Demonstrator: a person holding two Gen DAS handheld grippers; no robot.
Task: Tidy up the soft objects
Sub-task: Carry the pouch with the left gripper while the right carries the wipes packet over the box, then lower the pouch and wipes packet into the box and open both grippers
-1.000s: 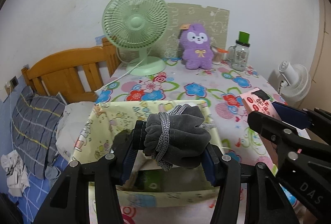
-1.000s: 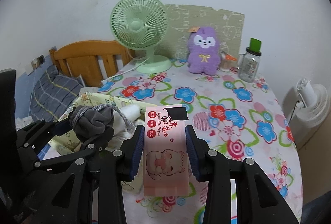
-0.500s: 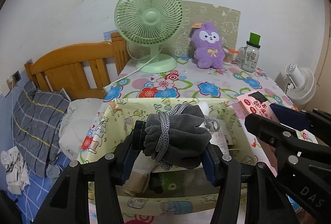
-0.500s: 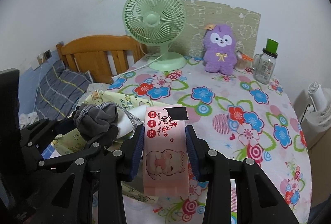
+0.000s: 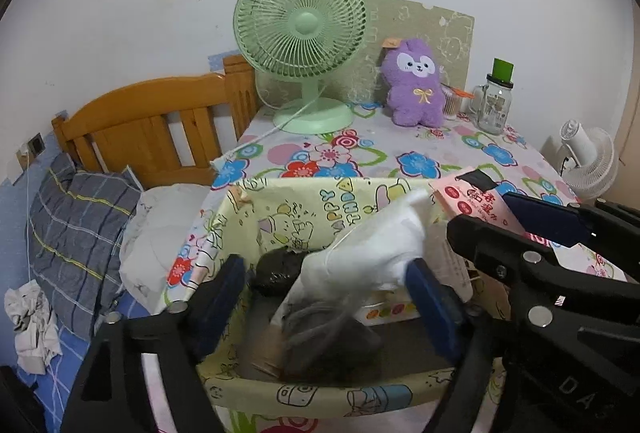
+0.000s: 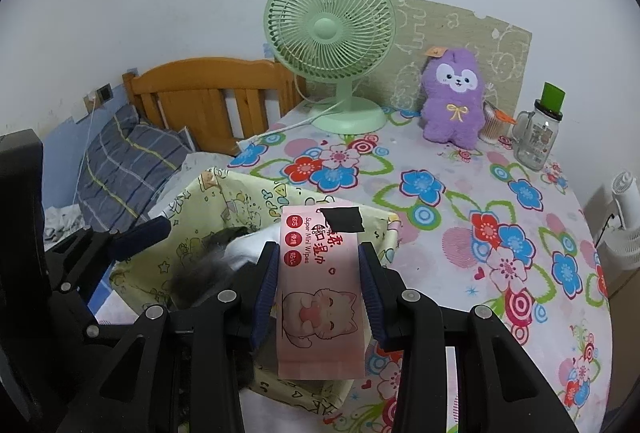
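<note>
Floral-cloth bench [image 6: 460,201] ahead w/ green fan [image 6: 330,29], plush [image 6: 454,97]; wooden bed [image 5: 152,129] to the side. Left gripper [image 5: 332,297] fingers just opened wide, grey bundle [image 5: 320,337] (blurred) below them in yellow fabric bin [image 5: 280,209]. Right gripper [image 6: 318,289] fingers clamp pink wipes pack [image 6: 320,297].

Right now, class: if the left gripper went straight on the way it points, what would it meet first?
Probably the grey bundle lying blurred in the yellow bin, just beyond the open left gripper; the white cloth is close by, so depth is uncertain.
</note>
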